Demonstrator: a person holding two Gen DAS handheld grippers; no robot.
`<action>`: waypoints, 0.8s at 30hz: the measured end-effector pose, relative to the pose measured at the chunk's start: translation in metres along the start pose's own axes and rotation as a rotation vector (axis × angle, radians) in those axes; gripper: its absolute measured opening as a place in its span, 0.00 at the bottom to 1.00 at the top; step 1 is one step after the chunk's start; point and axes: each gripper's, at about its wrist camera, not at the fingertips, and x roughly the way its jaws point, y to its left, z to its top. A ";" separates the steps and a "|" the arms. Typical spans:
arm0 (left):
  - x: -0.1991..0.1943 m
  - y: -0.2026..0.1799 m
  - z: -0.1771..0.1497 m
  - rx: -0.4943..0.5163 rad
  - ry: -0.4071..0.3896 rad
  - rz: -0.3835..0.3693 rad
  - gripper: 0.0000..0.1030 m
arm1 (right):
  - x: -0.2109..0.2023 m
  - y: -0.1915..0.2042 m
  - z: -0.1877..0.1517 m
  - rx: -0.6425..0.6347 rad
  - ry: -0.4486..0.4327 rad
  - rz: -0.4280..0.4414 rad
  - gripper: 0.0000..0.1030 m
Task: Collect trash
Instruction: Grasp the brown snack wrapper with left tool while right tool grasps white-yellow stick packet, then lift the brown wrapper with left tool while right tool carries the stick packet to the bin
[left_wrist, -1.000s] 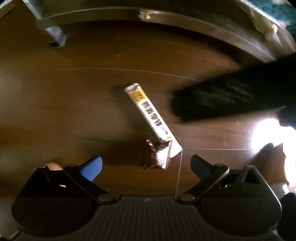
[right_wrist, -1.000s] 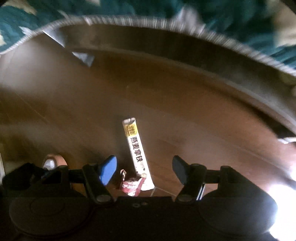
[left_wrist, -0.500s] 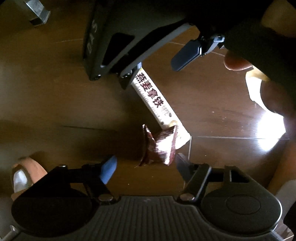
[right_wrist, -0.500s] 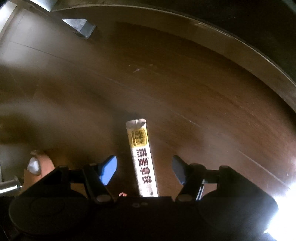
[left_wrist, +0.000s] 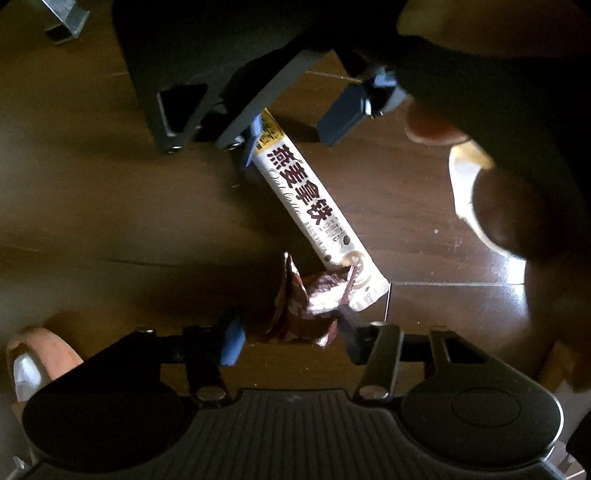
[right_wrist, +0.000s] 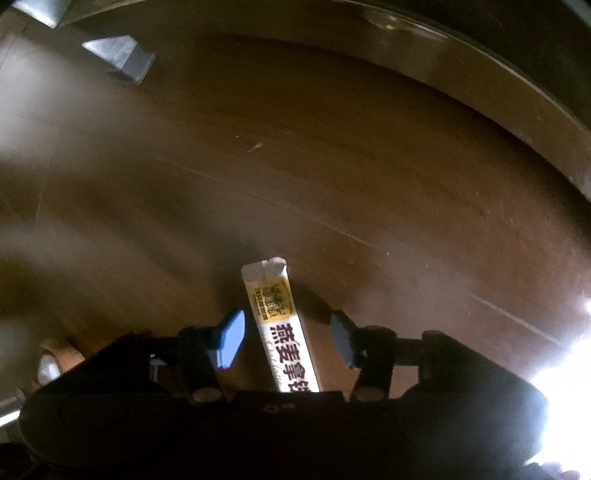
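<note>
1. Left gripper (left_wrist: 291, 338) of mine points down at the floor, jaws closing around the crumpled brown wrapper (left_wrist: 308, 299); its pads are not yet pressing it.
2. Right gripper (right_wrist: 286, 338) is closing too, astride the white sachet (right_wrist: 282, 332); gaps remain on both sides.
3. Sachet lies flat on the dark wooden floor (left_wrist: 110, 206), running from 11 to 5 o'clock in my left view; its lower end touches the wrapper.
4. At 10 o'clock stands a metal bracket (right_wrist: 120, 57).
</note>
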 end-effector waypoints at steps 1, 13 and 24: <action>0.001 0.000 -0.001 0.005 0.007 0.003 0.37 | -0.001 0.001 -0.001 -0.025 -0.006 -0.019 0.28; -0.004 0.012 0.003 -0.015 0.015 -0.033 0.30 | -0.024 -0.073 -0.039 0.165 -0.034 -0.037 0.08; -0.089 -0.014 0.005 0.074 -0.090 -0.052 0.30 | -0.138 -0.107 -0.101 0.344 -0.169 -0.042 0.08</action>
